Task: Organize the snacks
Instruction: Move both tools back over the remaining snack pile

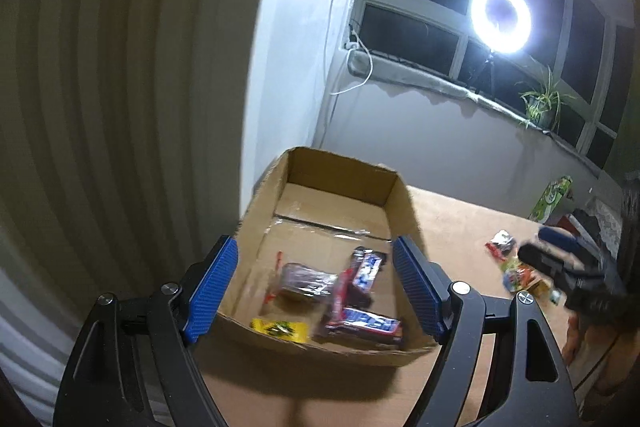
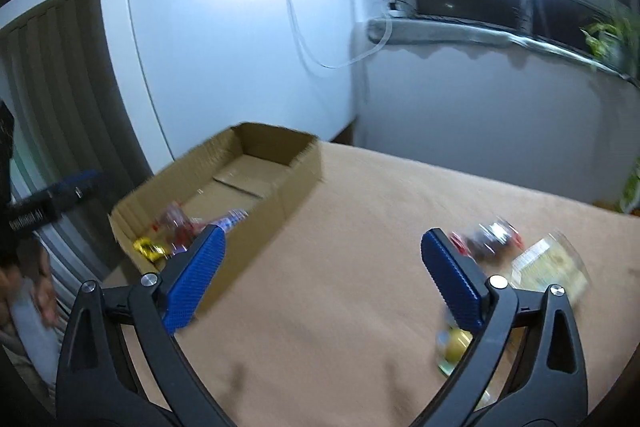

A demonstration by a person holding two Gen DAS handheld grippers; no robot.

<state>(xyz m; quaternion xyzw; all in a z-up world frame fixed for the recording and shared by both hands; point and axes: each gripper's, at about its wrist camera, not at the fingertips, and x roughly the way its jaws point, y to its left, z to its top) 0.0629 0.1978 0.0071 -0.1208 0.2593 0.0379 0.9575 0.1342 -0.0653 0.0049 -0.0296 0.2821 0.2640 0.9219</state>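
An open cardboard box (image 1: pixel 404 211) stands at the table's left end. In it lie two blue-and-red bars (image 1: pixel 360 325), a brown packet (image 1: pixel 304 281) and a yellow packet (image 1: pixel 280 329). My left gripper (image 1: pixel 316 287) hangs open over the box's near end with nothing between its pads. In the right wrist view my right gripper (image 2: pixel 324 279) is open over bare table, to the right of the box (image 2: pixel 300 171). Loose snacks lie by its right finger: a red-and-dark packet (image 2: pixel 492 237), a clear pack (image 2: pixel 552 267) and a small yellow one (image 2: pixel 456 345).
A brown table (image 2: pixel 360 227) carries everything. A green package (image 1: pixel 554 195) stands at its far right. Behind are a white cabinet (image 2: pixel 240 47), a window sill with a plant (image 1: pixel 542 103) and a bright ring light (image 1: pixel 500 13). The picture is blurred.
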